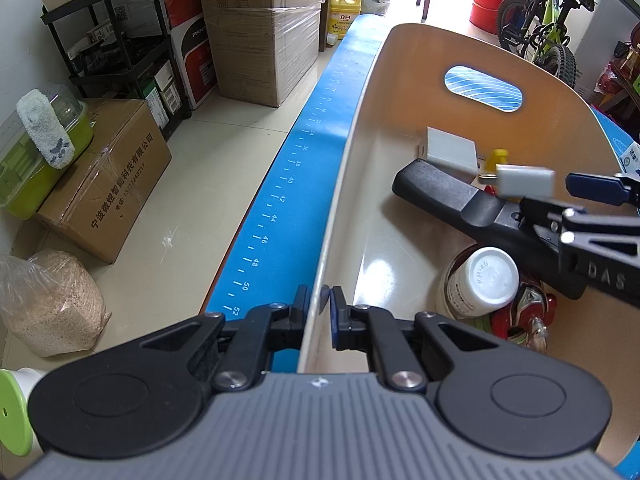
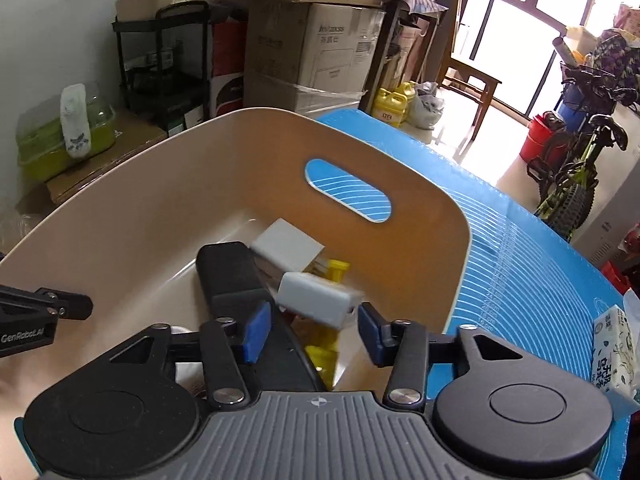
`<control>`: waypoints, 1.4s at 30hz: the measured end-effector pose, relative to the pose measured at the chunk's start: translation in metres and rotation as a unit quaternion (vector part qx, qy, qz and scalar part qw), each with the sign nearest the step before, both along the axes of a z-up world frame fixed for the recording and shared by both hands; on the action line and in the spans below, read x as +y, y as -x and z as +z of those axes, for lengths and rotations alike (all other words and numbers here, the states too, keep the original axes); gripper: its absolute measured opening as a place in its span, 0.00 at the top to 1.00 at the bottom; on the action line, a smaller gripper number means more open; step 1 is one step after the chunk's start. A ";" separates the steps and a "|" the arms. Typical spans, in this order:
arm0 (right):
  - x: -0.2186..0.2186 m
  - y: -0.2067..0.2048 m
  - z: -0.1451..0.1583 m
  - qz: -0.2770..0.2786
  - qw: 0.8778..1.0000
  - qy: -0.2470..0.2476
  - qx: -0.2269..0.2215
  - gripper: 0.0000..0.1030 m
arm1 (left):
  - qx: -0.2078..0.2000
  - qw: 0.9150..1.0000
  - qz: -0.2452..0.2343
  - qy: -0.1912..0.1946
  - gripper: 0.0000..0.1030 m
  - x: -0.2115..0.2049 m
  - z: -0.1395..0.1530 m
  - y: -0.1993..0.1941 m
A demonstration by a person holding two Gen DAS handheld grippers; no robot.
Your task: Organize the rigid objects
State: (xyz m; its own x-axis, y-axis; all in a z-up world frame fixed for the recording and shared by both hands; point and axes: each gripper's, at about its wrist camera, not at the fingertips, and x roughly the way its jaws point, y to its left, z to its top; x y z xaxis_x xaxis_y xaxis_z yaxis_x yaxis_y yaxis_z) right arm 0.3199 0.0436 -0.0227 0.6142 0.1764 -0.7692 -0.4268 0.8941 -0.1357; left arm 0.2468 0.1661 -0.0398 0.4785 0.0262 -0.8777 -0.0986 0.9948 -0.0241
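Observation:
A beige plastic bin (image 1: 360, 160) (image 2: 160, 148) stands on a blue mat. My left gripper (image 1: 320, 300) is shut on the bin's near rim. My right gripper (image 2: 312, 332) hangs over the bin with its jaws open. A small white block (image 2: 316, 300) (image 1: 526, 180), blurred, is just ahead of the blue pads (image 2: 256, 332) and neither pad touches it. In the bin lie a long black handle-like object (image 1: 440, 192) (image 2: 228, 276), a flat white box (image 1: 452, 148) (image 2: 288, 248), a yellow piece (image 1: 498, 158) (image 2: 336, 270), a white-capped bottle (image 1: 484, 276) and a red toy (image 1: 528, 312).
The blue ruled mat (image 1: 296, 184) (image 2: 540, 260) covers the table, with a tissue pack (image 2: 616, 352) on its right side. The table edge drops to a tiled floor at the left, with cardboard boxes (image 1: 108, 176), a black shelf (image 1: 120, 40) and a bicycle (image 2: 576, 172) beyond.

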 end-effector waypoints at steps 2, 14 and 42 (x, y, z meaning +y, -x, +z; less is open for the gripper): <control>0.000 0.005 0.002 0.004 1.000 -0.002 -0.002 0.32 | 0.001 1.000 -0.001 -0.002 0.88 0.000 0.000 0.000; -0.037 0.053 0.046 -0.057 0.995 -0.071 -0.043 0.18 | -0.041 0.998 0.007 -0.052 0.86 -0.015 0.032 0.014; -0.177 0.253 0.114 -0.178 0.976 -0.095 -0.086 0.03 | -0.132 0.985 -0.086 -0.071 0.19 -0.133 0.121 0.179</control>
State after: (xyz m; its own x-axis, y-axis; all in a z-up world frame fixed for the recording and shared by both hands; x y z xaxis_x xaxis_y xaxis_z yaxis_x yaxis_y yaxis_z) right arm 0.0665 -0.1338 0.0918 0.7799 0.0569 -0.6233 -0.0696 0.9976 0.0040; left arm 0.0675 0.0335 0.0813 0.6977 0.0389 -0.7154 0.0620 0.9915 0.1143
